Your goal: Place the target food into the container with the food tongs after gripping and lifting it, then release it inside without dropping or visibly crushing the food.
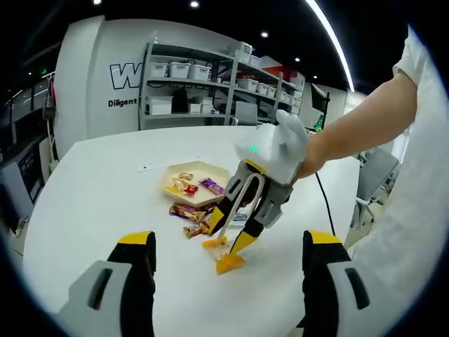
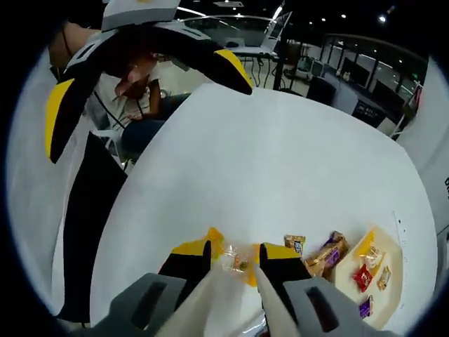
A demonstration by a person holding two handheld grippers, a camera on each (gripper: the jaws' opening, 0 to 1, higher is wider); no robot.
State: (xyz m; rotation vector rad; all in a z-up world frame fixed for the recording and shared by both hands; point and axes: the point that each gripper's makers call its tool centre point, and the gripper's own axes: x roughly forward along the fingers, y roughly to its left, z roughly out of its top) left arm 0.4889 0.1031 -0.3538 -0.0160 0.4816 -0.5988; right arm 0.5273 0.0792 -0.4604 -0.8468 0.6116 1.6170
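The right gripper (image 1: 235, 239) is holding the food tongs (image 1: 238, 200), squeezing the handles so their yellow tips reach the worktop (image 1: 91, 189), at about six o'clock from the container (image 1: 198, 173). That low reach looks meant to pick up a loose sweet lying outside the tray. In the right gripper view, the tongs' tips are closing around a small clear-wrapped candy (image 2: 231, 261), touching it on both sides; whether it is lifted off the worktop I cannot tell. Other wrapped snacks (image 1: 191, 214) are lying just beside the container, between it and the tongs. The container is already holding several sweets. The left gripper (image 1: 228, 281) is hanging wide apart near the worktop edge, holding nothing, likely kept clear of the working hand.
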